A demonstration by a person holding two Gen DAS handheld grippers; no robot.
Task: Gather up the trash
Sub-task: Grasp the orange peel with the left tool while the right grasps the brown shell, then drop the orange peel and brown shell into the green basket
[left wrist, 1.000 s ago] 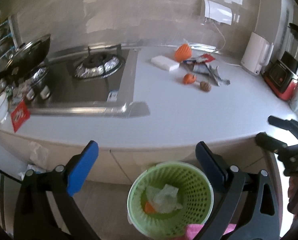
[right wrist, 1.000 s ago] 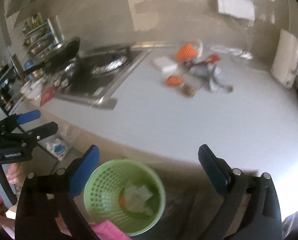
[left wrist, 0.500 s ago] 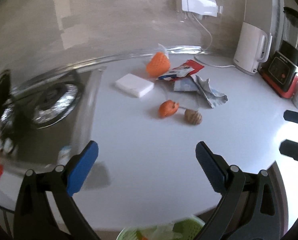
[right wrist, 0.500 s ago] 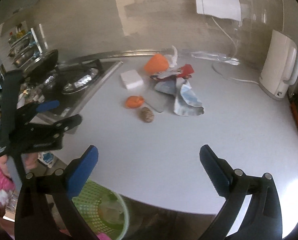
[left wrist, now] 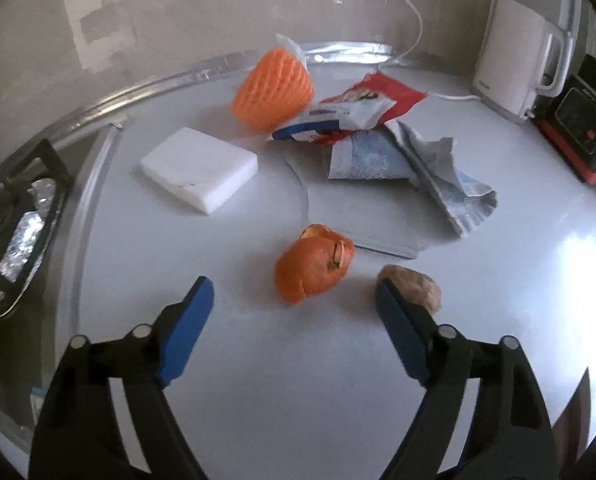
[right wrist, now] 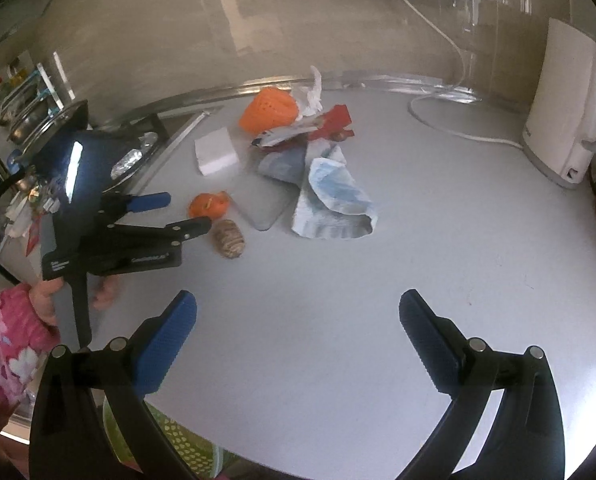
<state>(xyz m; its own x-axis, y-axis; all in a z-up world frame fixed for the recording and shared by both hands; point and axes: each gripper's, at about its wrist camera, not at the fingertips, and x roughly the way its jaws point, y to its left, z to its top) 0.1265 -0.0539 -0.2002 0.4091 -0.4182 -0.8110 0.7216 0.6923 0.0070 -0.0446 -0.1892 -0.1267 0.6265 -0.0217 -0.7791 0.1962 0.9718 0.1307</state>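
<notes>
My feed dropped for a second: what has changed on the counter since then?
Both grippers swung from over the green bin to the counter. The left gripper now hovers at the orange peel, closing with nothing gripped yet. The right gripper stays open and empty. The peel, brown lump and wrappers have not moved.

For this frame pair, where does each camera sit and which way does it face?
Left wrist: on the left gripper, tilted down at the orange peel; only its own closing, empty jaws show.
Right wrist: on the right gripper, angled down over the counter; shows the left gripper, a hand and floral sleeve.
Shared: peel, brown lump, wrappers, kettle.
</notes>
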